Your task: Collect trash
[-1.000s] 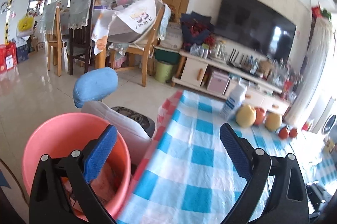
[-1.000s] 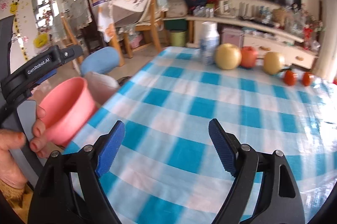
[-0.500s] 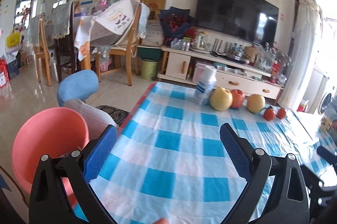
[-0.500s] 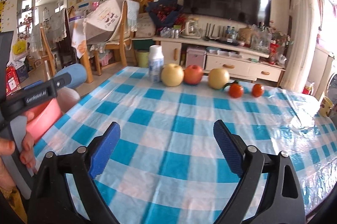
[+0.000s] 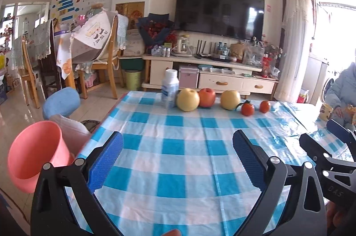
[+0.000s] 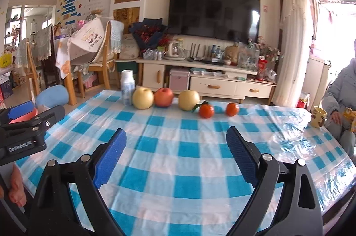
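Observation:
A pink trash bucket [image 5: 35, 153] stands on the floor off the table's left edge; only a sliver of it [image 6: 22, 117] shows in the right wrist view. A white plastic bottle [image 5: 170, 88] stands at the table's far edge, also seen in the right wrist view [image 6: 128, 87]. My left gripper [image 5: 178, 158] is open and empty above the blue checked tablecloth [image 5: 184, 147]. My right gripper [image 6: 175, 153] is open and empty over the same cloth [image 6: 178, 142]. Each gripper's body shows at the edge of the other's view.
A row of fruit lies along the far edge: yellow apple [image 5: 188, 100], red apple [image 5: 207, 97], another yellow apple [image 5: 230, 100], two tangerines [image 5: 247, 109]. A mug [image 6: 318, 117] and a seated person [image 6: 342, 98] are at right. A blue stool [image 5: 61, 102] and chairs stand left.
Both grippers have swung right from the pink bucket toward the table's middle and levelled out. The bucket has slid to the left edge of both views. Both stay open.

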Demonstrator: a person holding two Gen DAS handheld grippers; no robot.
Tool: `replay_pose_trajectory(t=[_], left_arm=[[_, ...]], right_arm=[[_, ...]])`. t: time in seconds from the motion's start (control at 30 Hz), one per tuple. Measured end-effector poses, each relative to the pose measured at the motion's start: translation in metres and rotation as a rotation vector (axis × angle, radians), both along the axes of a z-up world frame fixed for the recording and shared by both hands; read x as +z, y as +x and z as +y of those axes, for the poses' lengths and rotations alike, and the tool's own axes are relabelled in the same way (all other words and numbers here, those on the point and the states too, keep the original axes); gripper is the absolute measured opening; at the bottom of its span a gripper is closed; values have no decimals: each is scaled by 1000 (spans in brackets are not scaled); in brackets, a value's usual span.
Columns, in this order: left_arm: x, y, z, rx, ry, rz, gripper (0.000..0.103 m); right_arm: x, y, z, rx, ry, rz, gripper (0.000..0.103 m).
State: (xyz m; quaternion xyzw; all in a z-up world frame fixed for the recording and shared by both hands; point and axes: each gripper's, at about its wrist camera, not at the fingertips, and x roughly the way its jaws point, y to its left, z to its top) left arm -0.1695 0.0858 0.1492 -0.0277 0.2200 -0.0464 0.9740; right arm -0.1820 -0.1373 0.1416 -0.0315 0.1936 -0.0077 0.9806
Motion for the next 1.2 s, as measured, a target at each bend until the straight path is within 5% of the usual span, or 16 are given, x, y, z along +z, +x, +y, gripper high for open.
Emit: replay_pose_trajectory(t=[0.63,1.2], left_arm=[[42,-31,-67,7,111,-108,98],[39,-34,-73,30,146,-123,98]], right_arm=[[12,-24,-48,-62,54,-73,92],[14,-26,-53,-58,61,-72,92]])
